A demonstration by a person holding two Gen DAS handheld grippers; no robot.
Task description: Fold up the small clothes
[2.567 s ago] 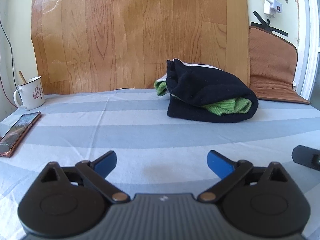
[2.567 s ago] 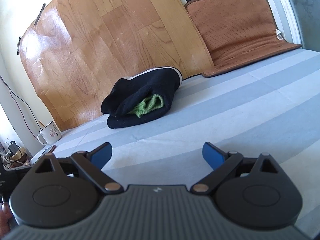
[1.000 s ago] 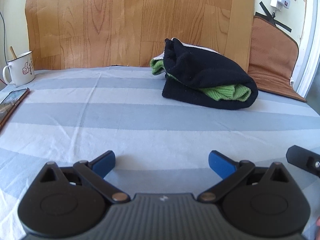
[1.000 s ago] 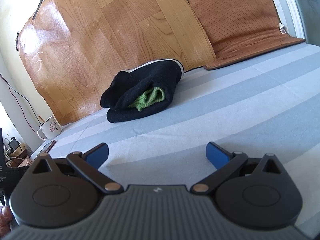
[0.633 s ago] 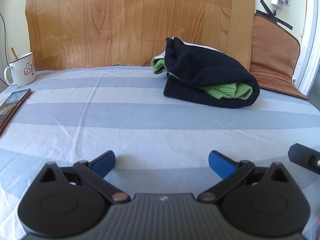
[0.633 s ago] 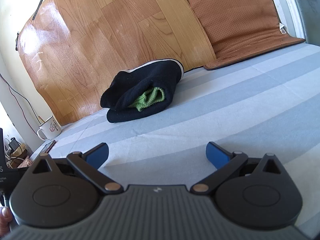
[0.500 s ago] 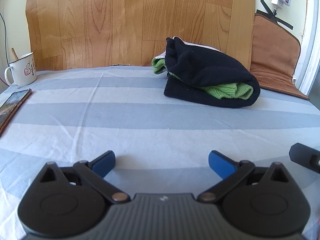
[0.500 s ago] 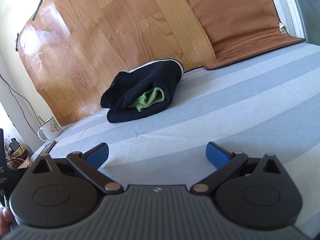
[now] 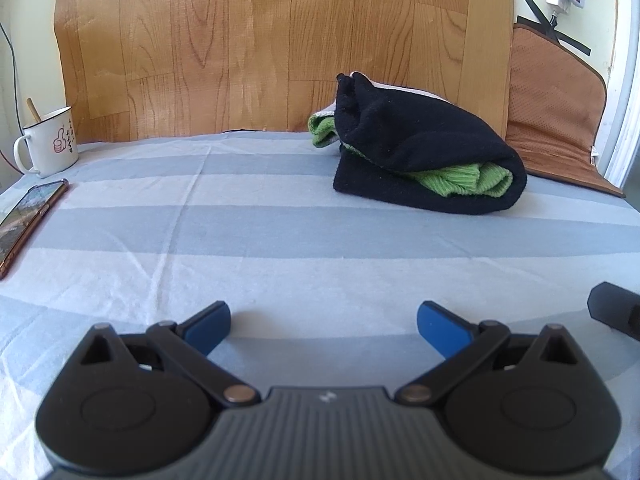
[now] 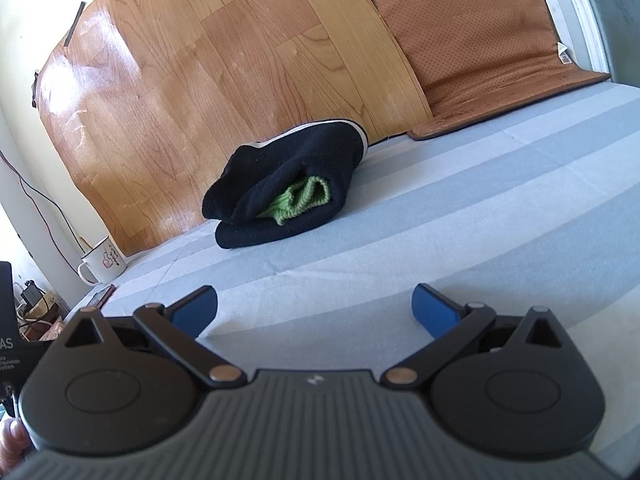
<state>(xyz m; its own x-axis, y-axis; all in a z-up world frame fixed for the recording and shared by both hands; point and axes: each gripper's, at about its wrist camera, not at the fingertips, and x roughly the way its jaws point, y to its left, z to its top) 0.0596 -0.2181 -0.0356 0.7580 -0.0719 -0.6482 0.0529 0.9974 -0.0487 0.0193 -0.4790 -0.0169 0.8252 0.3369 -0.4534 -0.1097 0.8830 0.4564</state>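
A folded black garment [image 9: 416, 152] with green knit cloth [image 9: 468, 178] tucked inside lies on the blue-and-white striped sheet [image 9: 280, 240], near the wooden panel at the back. It also shows in the right wrist view [image 10: 288, 192]. My left gripper [image 9: 323, 322] is open and empty, low over the sheet, well short of the garment. My right gripper [image 10: 314, 308] is open and empty too, also well short of it. A black part of the right gripper [image 9: 616, 312] shows at the right edge of the left wrist view.
A white enamel mug [image 9: 50, 142] and a phone [image 9: 28, 220] lie at the left edge of the sheet. A brown mat [image 9: 556, 120] leans against the wall at the right. A wood-grain panel [image 9: 280, 40] stands behind the garment.
Both grippers stay open and almost still. The left wrist view has shifted slightly, so the garment sits a little further right; nothing was taken hold of.
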